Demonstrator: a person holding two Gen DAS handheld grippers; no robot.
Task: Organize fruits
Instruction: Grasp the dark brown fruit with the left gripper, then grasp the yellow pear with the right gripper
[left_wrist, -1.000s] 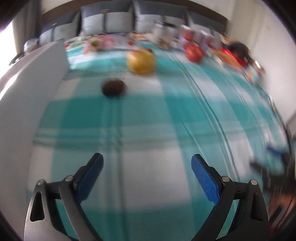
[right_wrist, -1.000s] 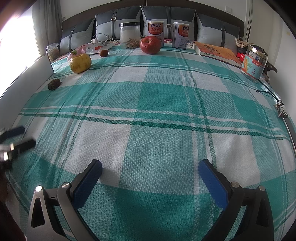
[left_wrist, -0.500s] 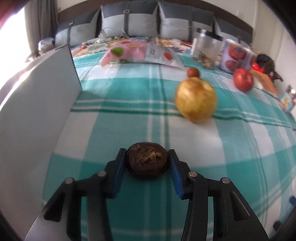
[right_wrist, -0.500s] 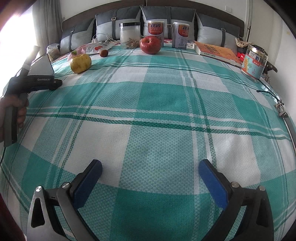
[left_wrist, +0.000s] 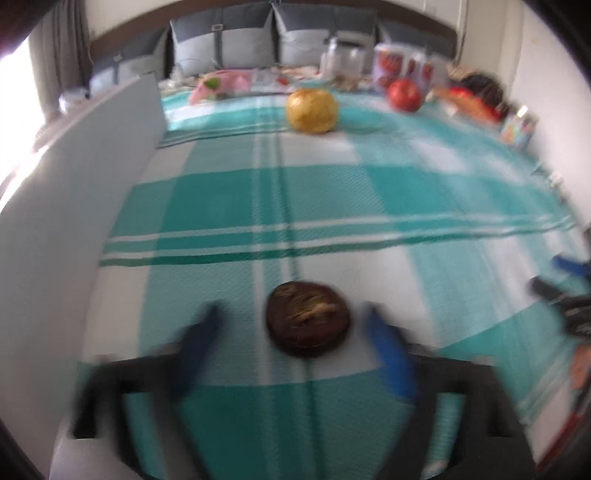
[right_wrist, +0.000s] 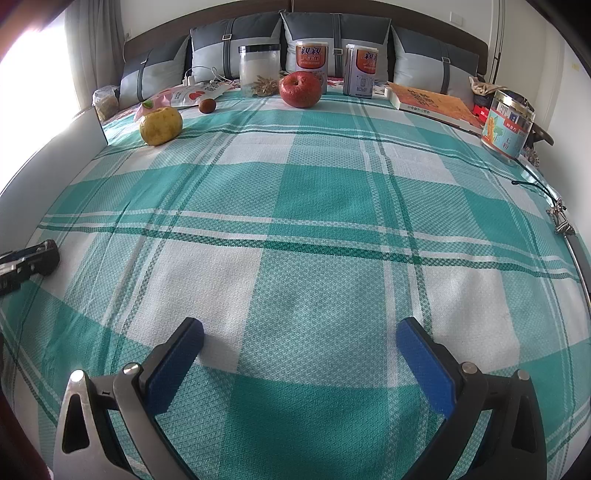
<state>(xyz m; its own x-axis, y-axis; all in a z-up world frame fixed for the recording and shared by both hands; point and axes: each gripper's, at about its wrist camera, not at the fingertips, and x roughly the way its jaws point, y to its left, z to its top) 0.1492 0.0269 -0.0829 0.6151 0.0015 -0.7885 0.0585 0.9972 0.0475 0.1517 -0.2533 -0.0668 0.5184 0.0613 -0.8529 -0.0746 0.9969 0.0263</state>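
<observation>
A dark brown round fruit (left_wrist: 308, 323) lies on the green checked bedspread (right_wrist: 325, 192) between the blue pads of my left gripper (left_wrist: 291, 314). Its jaws are opening, with a gap on each side of the fruit; the left wrist view is blurred. Farther up the bed sit a yellow apple (left_wrist: 312, 110) and a red apple (left_wrist: 404, 94). The right wrist view shows the yellow apple (right_wrist: 160, 124), the red apple (right_wrist: 300, 88) and a small brown fruit (right_wrist: 207, 105). My right gripper (right_wrist: 299, 336) hangs open over bare cloth, holding nothing.
A white board (left_wrist: 74, 206) runs along the bed's left edge. By the pillows stand a clear jar (right_wrist: 258, 70) and two cans (right_wrist: 311, 59); a snack packet (right_wrist: 188, 95) lies beside them. A book (right_wrist: 432, 101), a tin (right_wrist: 508, 125) and a cable (right_wrist: 559, 218) line the right side.
Half a second ago the left gripper was shut on the brown fruit near the yellow apple. It has pulled back down the bed, and its jaws now stand apart around the fruit. The right gripper kept still.
</observation>
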